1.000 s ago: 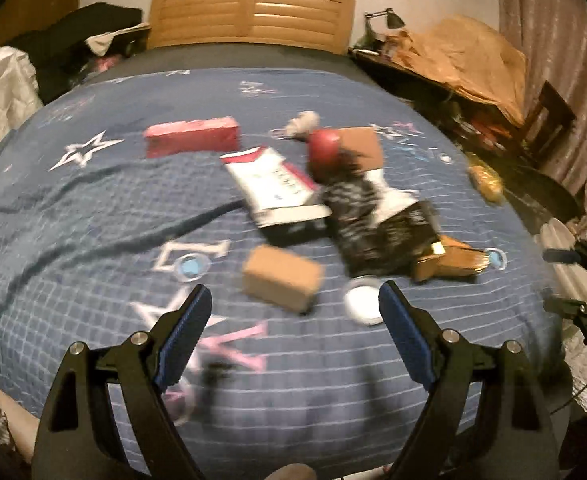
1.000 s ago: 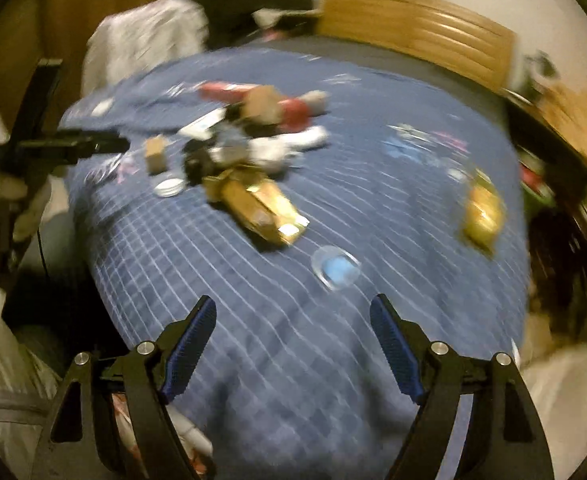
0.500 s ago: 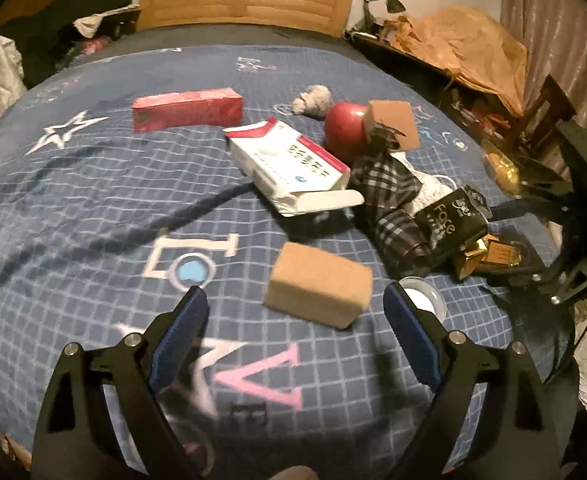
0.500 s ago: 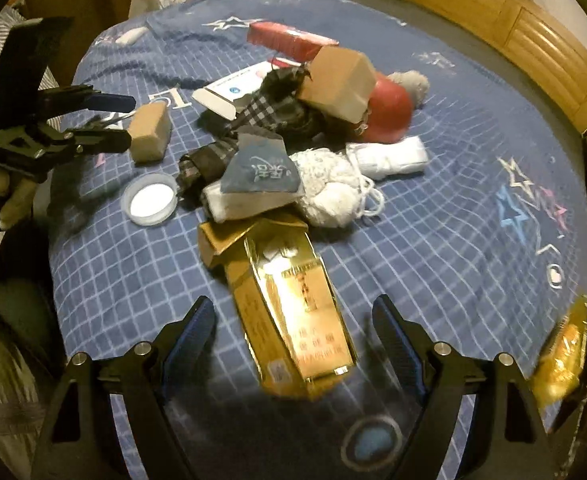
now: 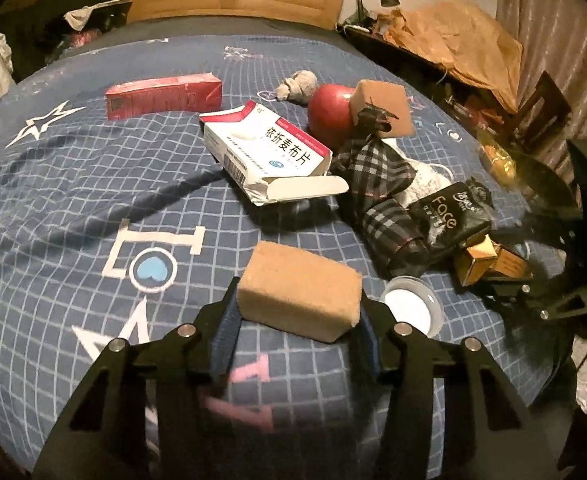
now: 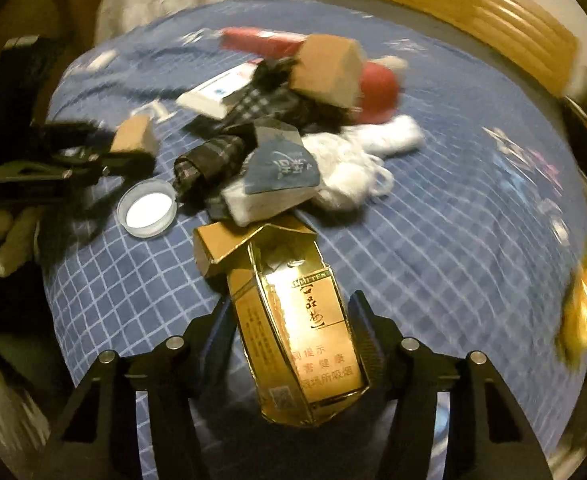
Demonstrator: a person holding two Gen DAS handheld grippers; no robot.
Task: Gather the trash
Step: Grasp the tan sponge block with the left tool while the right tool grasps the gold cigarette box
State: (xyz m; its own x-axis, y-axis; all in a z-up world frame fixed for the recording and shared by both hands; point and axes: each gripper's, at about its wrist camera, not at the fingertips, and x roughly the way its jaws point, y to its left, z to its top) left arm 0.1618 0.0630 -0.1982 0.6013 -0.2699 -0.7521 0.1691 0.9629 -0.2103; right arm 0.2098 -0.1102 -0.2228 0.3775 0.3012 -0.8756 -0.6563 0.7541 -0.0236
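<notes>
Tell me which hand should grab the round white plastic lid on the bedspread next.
Probably the left: the lid lies just beside the left tool, though that tool has just closed on the tan sponge block. The right tool sits farther off, closed around the gold carton.

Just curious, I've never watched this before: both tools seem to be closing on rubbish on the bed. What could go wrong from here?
The left tool has just closed around only the tan block's near end; it might tip out. The gold carton between the closing right tool's pads is torn open and could crumple or slip.
</notes>
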